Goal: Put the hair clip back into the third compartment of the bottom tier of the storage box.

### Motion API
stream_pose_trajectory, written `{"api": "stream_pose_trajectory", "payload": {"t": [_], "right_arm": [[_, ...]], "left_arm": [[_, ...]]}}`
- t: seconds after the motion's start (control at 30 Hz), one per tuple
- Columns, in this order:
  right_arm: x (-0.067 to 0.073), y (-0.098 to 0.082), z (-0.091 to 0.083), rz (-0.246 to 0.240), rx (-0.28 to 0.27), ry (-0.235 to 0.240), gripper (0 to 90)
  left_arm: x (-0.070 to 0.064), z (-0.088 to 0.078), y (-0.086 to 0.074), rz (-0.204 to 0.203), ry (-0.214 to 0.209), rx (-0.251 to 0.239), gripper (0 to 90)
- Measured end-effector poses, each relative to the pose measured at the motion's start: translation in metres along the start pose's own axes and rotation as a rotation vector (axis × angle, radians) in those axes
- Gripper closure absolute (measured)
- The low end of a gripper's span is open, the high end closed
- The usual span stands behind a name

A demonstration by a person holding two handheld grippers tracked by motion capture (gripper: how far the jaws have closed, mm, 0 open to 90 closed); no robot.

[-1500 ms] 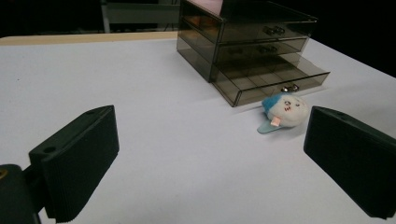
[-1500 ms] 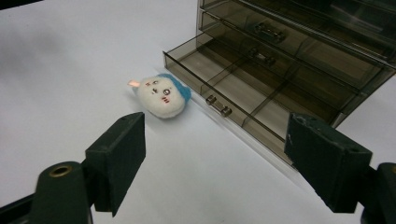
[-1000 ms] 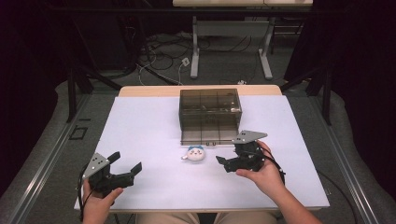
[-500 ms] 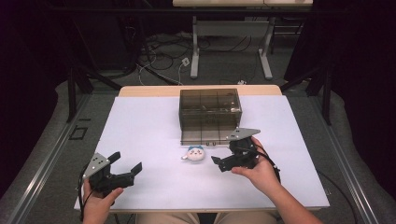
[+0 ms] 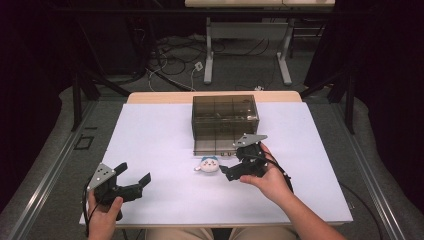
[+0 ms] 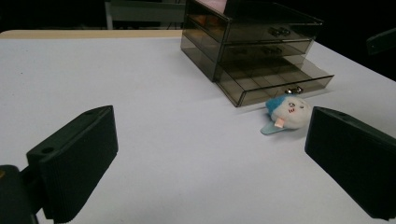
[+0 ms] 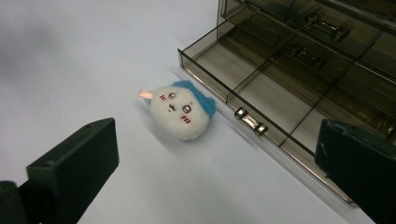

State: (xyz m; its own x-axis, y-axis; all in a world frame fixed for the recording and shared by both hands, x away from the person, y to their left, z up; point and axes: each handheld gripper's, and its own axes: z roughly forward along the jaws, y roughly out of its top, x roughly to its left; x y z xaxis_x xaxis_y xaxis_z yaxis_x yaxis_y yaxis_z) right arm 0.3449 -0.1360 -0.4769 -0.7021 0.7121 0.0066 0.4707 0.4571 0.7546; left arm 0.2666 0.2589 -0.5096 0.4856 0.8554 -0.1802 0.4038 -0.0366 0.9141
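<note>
A small white plush toy (image 5: 208, 164) with a blue cap and a pink tag lies on the white table, just in front of a smoky clear drawer box (image 5: 225, 118). The box's bottom drawer (image 7: 280, 105) is pulled out and looks empty. My right gripper (image 5: 231, 165) hovers open just right of the toy, jaws pointing at it; the plush toy (image 7: 183, 112) sits ahead between its jaws. At the table's front left my left gripper (image 5: 135, 179) is open and empty, far from the plush toy (image 6: 287, 113).
The table (image 5: 150, 135) has a wooden far edge. Behind it on the floor are cables and the legs of another desk (image 5: 210, 55). Dark curtains close off both sides.
My right gripper has moved left and forward toward the toy and the open drawer. The left gripper has stayed where it was.
</note>
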Motion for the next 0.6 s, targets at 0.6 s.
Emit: {"api": "stream_pose_trajectory", "payload": {"t": [0.6], "right_arm": [[0.006, 0.008, 0.017, -0.006, 0.055, 0.024, 0.0]], "left_arm": [[0.000, 0.003, 0.000, 0.027, 0.014, 0.036, 0.6]]}}
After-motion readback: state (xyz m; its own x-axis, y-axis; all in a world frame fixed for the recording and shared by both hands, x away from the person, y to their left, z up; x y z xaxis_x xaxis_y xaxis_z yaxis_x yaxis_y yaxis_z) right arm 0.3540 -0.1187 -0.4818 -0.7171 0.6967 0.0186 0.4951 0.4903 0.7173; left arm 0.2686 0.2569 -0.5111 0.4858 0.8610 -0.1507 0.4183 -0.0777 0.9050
